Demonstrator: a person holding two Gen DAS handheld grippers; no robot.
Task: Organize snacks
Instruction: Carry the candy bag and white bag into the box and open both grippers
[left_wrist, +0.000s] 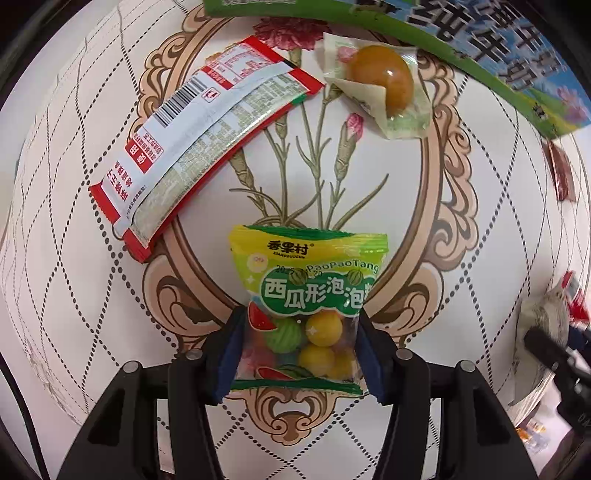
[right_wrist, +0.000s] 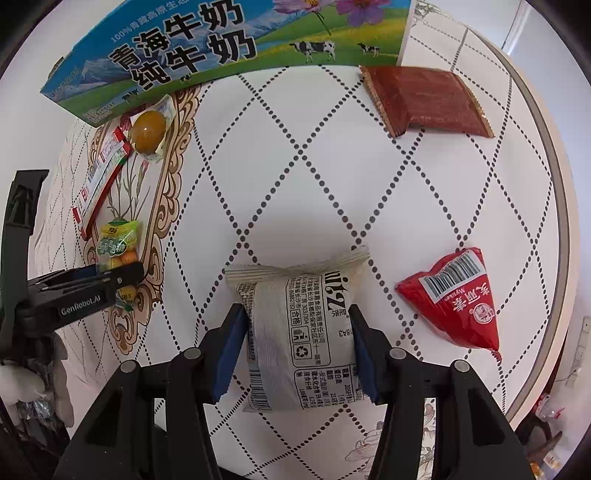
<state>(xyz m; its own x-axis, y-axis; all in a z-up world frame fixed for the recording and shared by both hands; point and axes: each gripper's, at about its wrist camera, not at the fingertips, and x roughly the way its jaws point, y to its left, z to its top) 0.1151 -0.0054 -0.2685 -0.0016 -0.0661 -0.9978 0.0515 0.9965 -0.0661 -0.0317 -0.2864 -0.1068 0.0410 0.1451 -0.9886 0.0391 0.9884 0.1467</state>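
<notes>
My left gripper (left_wrist: 297, 350) is shut on a yellow-green bag of watermelon gum balls (left_wrist: 306, 295), its pads pressing both sides of the bag's lower half. It shows from the side in the right wrist view (right_wrist: 122, 275). My right gripper (right_wrist: 295, 350) is shut on a grey-white printed snack pack (right_wrist: 299, 332) on the table. A long red-and-white packet (left_wrist: 199, 144) and a wrapped braised egg (left_wrist: 384, 81) lie beyond the gum bag.
A green-blue milk carton box (right_wrist: 207, 48) lies at the far side. A dark red flat packet (right_wrist: 424, 99) and a red triangular packet (right_wrist: 458, 295) lie right of the grey pack. The round table's rim (right_wrist: 554, 206) curves along the right.
</notes>
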